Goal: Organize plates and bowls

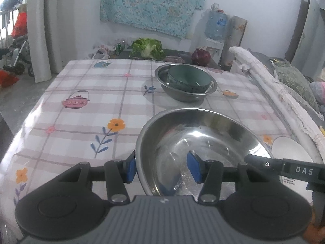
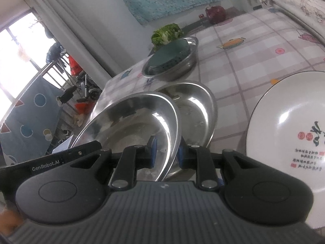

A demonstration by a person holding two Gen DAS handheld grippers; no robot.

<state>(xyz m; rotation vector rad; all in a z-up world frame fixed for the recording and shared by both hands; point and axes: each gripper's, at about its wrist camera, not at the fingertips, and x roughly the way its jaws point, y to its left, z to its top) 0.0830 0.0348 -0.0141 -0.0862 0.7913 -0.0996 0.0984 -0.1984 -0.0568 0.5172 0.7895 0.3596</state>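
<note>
The left hand-held gripper [image 1: 162,167] is straddling the near rim of a steel bowl [image 1: 203,142] sitting on the worktop [image 1: 85,93]; one blue pad [image 1: 130,168] is lying outside the wall, the other inside, with a clear gap between pad and metal, so it is released, not clamping. Ahead of it, farther along the worktop, a second steel bowl [image 1: 185,95] is carrying a dark green bowl [image 1: 189,77] nested inside. A cabbage [image 1: 147,47] is lying beyond that.

The right hand-held gripper [image 2: 165,152] is clenching the rim of a tilted steel bowl [image 2: 130,122], pads pressing both sides of the wall. Just behind it another steel bowl [image 2: 195,105] is resting flat. To its right a white printed plate [image 2: 288,126] is lying on the checked cloth, near the gripper.
</note>
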